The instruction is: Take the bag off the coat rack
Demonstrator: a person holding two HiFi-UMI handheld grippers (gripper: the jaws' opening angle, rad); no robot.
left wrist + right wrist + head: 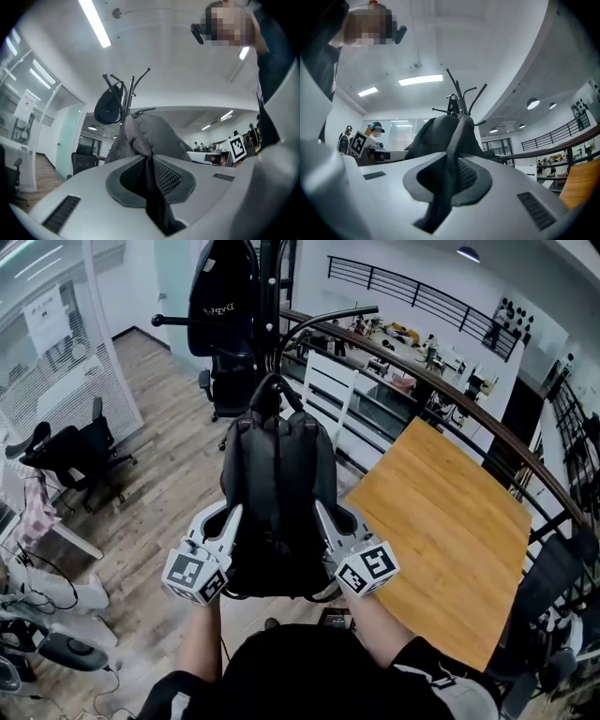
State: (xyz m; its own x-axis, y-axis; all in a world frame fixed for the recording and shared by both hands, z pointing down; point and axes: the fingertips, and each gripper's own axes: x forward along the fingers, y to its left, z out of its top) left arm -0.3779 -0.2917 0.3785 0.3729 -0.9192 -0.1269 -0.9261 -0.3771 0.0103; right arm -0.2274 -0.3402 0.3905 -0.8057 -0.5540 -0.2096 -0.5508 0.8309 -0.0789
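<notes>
between the shut fingers of the left gripper a fold of the black bag is pinched, and its other side is pinched by the right gripper. beyond the fingertips, the bag's top loop is seen close to the coat rack.

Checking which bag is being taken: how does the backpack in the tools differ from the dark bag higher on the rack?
The backpack is pinched at its lower sides by the left tool and right tool; the upper bag hangs untouched. The upper bag carries pale lettering; the backpack's near face shows none. Both are black.
</notes>
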